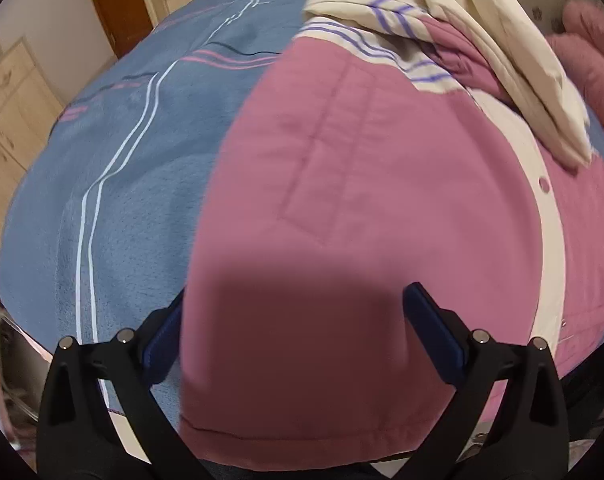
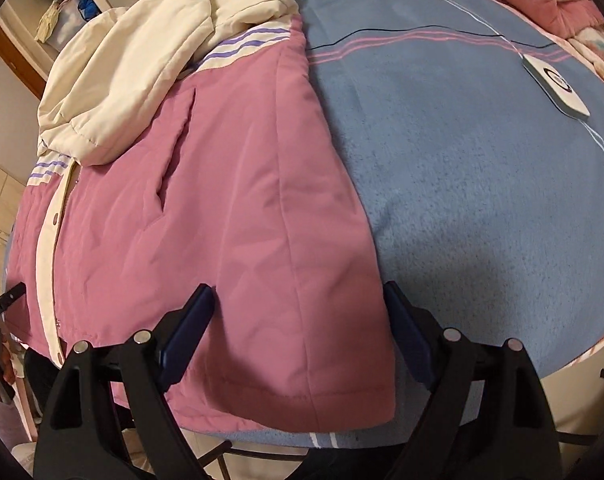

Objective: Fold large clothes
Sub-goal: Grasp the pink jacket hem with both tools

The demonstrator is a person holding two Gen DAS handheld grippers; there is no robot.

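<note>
Fuzzy blue blanket [image 2: 481,208] under padded pink jacket [image 2: 222,200]; both claws [image 1: 294,332] [image 2: 298,332] wide, empty.

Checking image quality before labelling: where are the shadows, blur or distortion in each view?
Left wrist view: a dark shadow on the pink jacket near the hem, upper folds slightly blurred. Right wrist view: sharper, soft shade on the blue blanket. Both: strong fisheye bowing, dark corners.

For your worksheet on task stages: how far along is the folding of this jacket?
Done: the jacket lies flat on the bed, its cream sleeves folded across the chest. In hand: the left gripper and right gripper stand open over the hem corners, gripping nothing. Left: folding the body itself.
</note>
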